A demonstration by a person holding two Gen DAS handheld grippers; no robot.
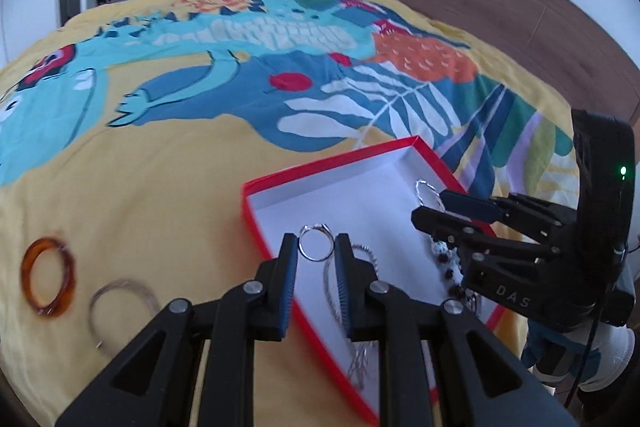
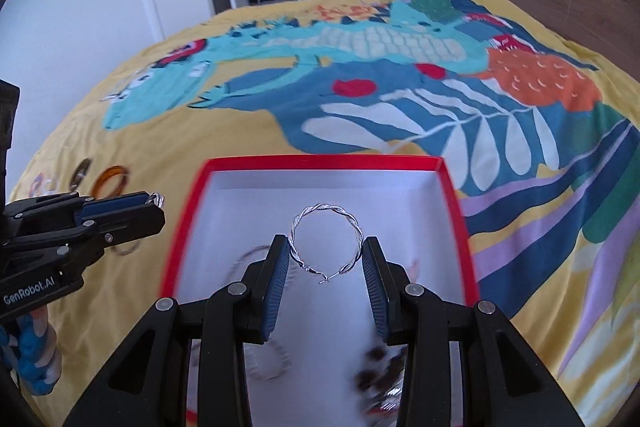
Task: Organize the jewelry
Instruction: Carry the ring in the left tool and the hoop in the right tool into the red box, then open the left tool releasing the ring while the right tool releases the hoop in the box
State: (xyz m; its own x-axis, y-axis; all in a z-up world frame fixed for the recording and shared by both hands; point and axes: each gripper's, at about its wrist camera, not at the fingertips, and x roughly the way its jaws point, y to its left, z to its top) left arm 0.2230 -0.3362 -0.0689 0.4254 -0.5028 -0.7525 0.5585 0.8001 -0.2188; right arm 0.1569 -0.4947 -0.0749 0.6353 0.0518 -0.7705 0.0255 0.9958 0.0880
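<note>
Two grippers work at the red box (image 2: 320, 163), which sits on the bedspread (image 1: 168, 155). Our left gripper (image 1: 316, 251) pinches a small silver ring (image 1: 316, 242) between its fingertips, over the box's near-left rim. Our right gripper (image 2: 325, 259) clamps a twisted silver hoop (image 2: 326, 243) above the box's white floor. Inside the box we see a thin chain (image 1: 340, 299) and dark beads (image 1: 448, 267). Left of the box, on the bedspread, lie an amber bangle (image 1: 48, 275) and a wire hoop (image 1: 120, 311).

one red box (image 2: 320, 163), two claws (both gripping rings)
</note>
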